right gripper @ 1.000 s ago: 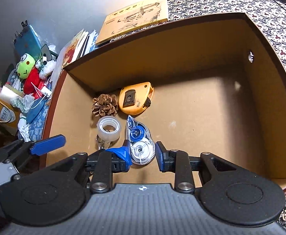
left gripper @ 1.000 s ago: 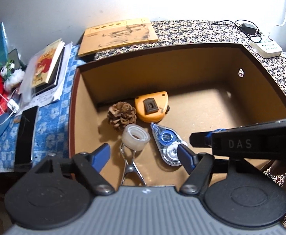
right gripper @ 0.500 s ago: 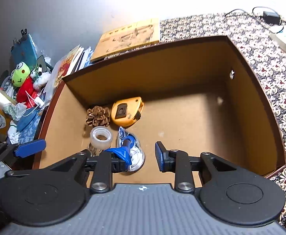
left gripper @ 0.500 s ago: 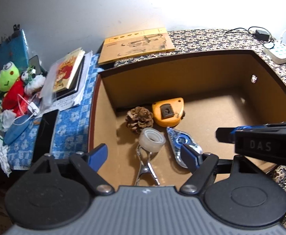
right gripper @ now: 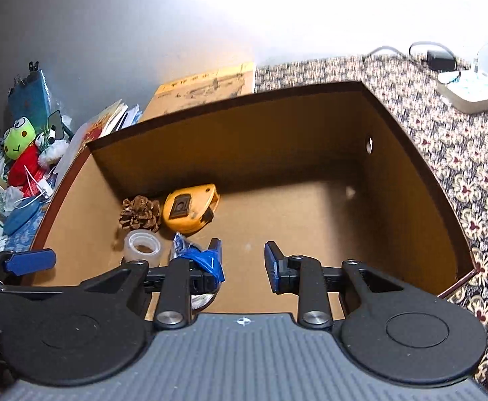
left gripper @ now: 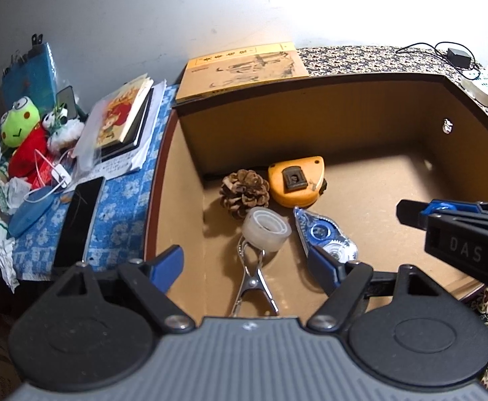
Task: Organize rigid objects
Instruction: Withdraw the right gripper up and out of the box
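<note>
An open brown box [left gripper: 311, 107] [right gripper: 230, 133] holds a pine cone [left gripper: 244, 189] [right gripper: 140, 213], an orange tape measure [left gripper: 295, 179] [right gripper: 189, 208], a clear tape roll [left gripper: 266, 229] [right gripper: 142, 244], a blue correction-tape dispenser [left gripper: 324, 237] [right gripper: 181, 244] and a metal clip [left gripper: 254, 280], all in its left part. My left gripper [left gripper: 245, 265] hangs open above the box's near left edge, empty. My right gripper [right gripper: 243, 262] is open over the near middle of the box, empty; it shows in the left wrist view as a black arm [left gripper: 458, 227].
Left of the box, on a blue cloth, lie a phone [left gripper: 78, 220], stacked books [left gripper: 123, 120], a frog plush [left gripper: 20, 127] and clutter. A yellow book [left gripper: 244, 67] lies behind the box. A power strip [right gripper: 471, 92] with cables sits on the patterned cloth [right gripper: 461, 153] at the right.
Both grippers have pulled back and up from the box, so its contents look smaller and farther. The items in the box have not moved. Both stay open.
</note>
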The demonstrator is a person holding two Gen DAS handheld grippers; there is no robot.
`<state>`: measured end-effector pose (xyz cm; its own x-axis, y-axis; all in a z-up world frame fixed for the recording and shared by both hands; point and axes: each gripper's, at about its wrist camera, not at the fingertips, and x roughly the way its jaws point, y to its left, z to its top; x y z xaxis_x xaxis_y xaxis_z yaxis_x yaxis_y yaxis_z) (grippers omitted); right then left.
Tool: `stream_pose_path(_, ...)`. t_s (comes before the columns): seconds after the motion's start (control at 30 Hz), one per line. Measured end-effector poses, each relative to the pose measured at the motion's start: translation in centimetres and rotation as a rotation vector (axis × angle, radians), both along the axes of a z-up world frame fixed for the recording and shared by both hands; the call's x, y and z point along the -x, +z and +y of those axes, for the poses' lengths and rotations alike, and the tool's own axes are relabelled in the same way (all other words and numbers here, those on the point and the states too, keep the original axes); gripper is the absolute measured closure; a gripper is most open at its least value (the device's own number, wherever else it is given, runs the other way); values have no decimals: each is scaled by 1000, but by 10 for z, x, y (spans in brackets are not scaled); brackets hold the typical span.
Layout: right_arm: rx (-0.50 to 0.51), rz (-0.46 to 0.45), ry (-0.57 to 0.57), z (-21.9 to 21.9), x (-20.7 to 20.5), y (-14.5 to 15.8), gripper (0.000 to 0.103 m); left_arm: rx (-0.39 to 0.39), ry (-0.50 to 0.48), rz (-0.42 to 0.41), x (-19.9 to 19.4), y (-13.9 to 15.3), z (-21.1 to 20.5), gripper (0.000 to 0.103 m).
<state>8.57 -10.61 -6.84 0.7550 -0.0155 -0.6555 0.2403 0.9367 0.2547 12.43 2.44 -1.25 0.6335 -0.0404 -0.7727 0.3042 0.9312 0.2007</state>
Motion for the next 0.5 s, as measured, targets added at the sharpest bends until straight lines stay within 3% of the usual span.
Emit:
stream_pose_path(0.4, 108, -106, 28, 13, 5, -12, 92, 22, -11, 4, -2, -14, -2, 23)
stream_pose_path(0.5, 133, -109, 24, 14, 6, -14, 92, -4, -25, -4, 0, -18, -7, 22)
